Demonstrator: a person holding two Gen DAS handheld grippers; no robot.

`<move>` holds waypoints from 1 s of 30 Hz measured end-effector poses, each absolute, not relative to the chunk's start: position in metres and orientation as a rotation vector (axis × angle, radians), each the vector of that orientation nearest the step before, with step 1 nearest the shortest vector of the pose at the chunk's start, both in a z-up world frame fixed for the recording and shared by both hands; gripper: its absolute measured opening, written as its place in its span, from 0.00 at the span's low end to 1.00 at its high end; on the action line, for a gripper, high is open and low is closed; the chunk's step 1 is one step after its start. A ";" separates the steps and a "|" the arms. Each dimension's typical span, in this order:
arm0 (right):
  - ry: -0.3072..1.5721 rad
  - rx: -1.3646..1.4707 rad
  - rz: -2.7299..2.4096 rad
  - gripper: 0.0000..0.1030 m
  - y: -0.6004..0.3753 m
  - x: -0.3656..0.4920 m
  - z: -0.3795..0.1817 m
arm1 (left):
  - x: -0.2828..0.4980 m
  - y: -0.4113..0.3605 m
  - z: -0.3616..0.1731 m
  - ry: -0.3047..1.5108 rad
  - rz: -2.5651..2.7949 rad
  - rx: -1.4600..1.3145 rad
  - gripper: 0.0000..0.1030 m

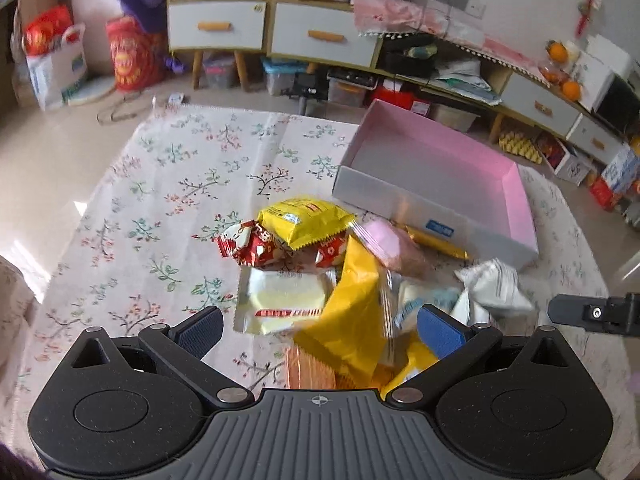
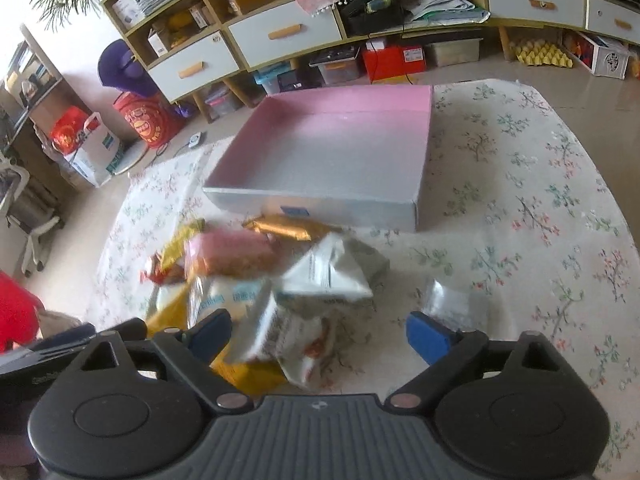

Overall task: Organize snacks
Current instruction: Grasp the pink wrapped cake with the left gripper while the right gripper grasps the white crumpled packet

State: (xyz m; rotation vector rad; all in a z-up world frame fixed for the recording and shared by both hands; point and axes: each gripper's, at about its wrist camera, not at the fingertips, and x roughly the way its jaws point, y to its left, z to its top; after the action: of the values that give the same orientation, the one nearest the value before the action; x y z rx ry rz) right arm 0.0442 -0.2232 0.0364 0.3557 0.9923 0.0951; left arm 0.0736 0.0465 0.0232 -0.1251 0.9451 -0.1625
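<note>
A heap of snack packets lies on a floral cloth [image 1: 160, 184] in front of a shallow box with a pink inside [image 1: 432, 168] [image 2: 332, 140], which holds nothing. My left gripper [image 1: 320, 330] hangs open over the heap. A tilted yellow packet [image 1: 348, 320] and a cream packet [image 1: 284, 300] lie between its fingers, unpressed. Further off are another yellow packet [image 1: 308, 220], red packets [image 1: 248, 246], a pink one [image 1: 392, 246] and a gold bar [image 1: 436, 240]. My right gripper [image 2: 320, 334] is open above blurred white packets [image 2: 288, 332], with a silver-white packet [image 2: 328, 268] just beyond.
A small clear packet [image 2: 452, 300] lies alone near the right finger. Low cabinets with white drawers [image 1: 320, 36] and storage boxes line the far wall. Bags [image 1: 56, 64] stand on the floor to the left. A red sleeve [image 2: 16, 312] shows at the left edge.
</note>
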 end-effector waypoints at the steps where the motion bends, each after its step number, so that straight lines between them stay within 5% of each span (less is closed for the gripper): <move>1: 0.987 0.362 0.093 0.79 -0.224 0.047 0.036 | 0.078 0.050 0.020 0.936 -0.172 -0.151 1.00; 11: 1.054 0.591 0.156 0.66 -0.252 0.069 -0.010 | 0.112 0.074 -0.015 0.923 -0.350 -0.431 0.83; 16: 1.043 0.662 0.147 0.58 -0.259 0.082 -0.020 | 0.132 0.068 -0.024 0.891 -0.433 -0.523 0.47; 30: 1.074 0.679 0.150 0.40 -0.255 0.105 -0.043 | 0.145 -0.011 -0.014 0.774 -0.590 0.042 0.43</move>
State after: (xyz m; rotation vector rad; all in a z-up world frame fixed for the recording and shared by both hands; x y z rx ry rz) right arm 0.1050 -0.2553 -0.0429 0.6789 1.0744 0.1496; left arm 0.1451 -0.0109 -0.0137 0.0421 0.7743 -0.5904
